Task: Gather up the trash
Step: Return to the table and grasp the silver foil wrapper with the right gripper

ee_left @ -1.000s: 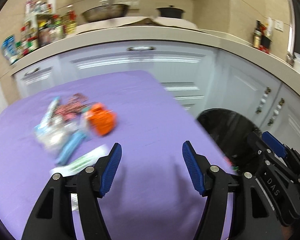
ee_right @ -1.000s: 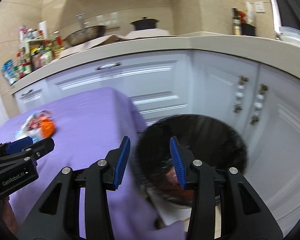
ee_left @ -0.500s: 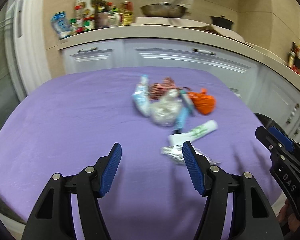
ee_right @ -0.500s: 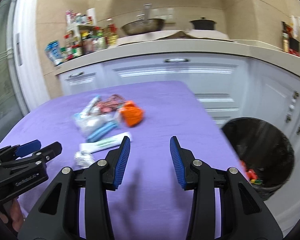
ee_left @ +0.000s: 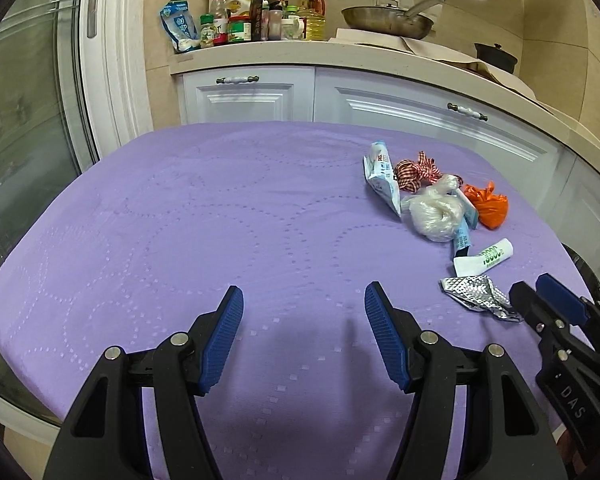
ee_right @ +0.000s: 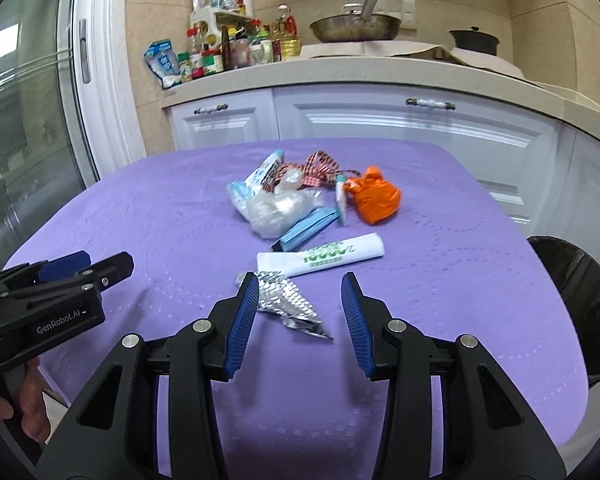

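On quilted purple cloth (ee_right: 140, 220), crinkled silver foil (ee_right: 288, 304), knotted orange bag (ee_right: 376, 200)

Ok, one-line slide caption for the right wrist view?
Right gripper, jaws open, nears crumpled foil wrapper on purple tablecloth; black bin at right.

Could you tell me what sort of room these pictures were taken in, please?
Most likely a home kitchen: a pan sits on the counter, bottles and jars crowd a rack beside it, and white cabinets run underneath. In front stands a table under a purple cloth.
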